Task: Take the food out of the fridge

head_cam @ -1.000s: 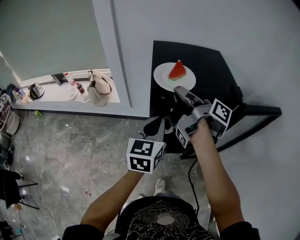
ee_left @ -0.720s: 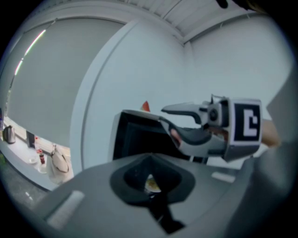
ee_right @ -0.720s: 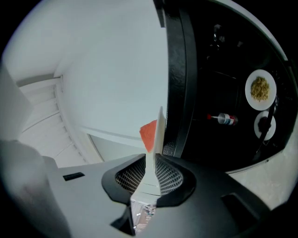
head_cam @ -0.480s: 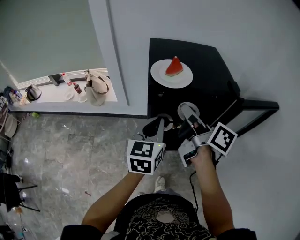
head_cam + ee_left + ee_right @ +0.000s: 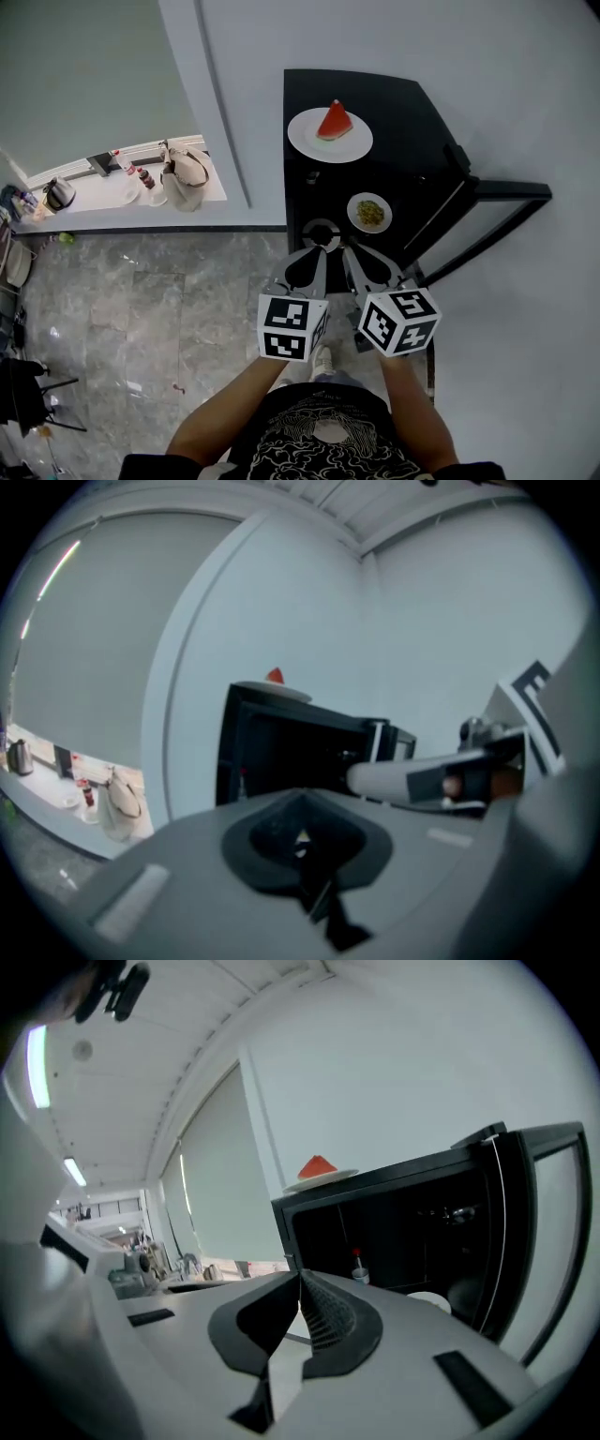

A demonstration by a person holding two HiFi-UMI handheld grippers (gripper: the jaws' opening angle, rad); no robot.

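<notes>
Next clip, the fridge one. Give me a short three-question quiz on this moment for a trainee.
1. True or false: the watermelon slice sits on a white plate on top of the black fridge.
2. Multiple choice: the dish of green food is A) inside the open fridge B) on the floor C) held by a gripper.
3. Fill in: the left gripper and right gripper both have their fingers ___.
Key: 1 true; 2 A; 3 shut.
</notes>
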